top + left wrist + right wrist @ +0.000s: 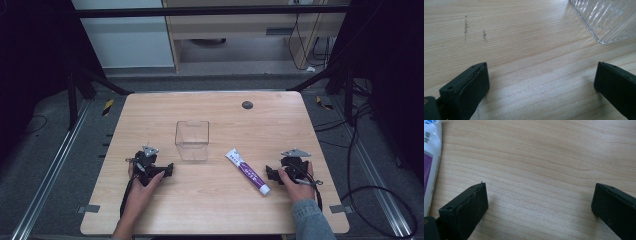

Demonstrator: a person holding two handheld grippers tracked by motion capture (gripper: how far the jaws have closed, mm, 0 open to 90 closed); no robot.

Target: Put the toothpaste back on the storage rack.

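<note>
A clear plastic box (pixel 192 139) stands open-topped in the middle of the wooden table (pixel 215 210); its ribbed corner (pixel 607 18) appears at the top right of the left gripper view. A white and purple tube (pixel 247 171) lies flat to the box's right, and its edge (pixel 431 160) runs down the left of the right gripper view. My left gripper (pixel 169 170) rests on the table left of the box, jaws wide apart over bare wood (pixel 541 82). My right gripper (pixel 268 175) rests just right of the tube, jaws also wide with nothing between them (pixel 539 202).
A small dark round disc (pixel 247 105) sits near the table's far edge. Black cables (pixel 360 145) trail on the floor to the right, and dark frame legs stand at both far corners.
</note>
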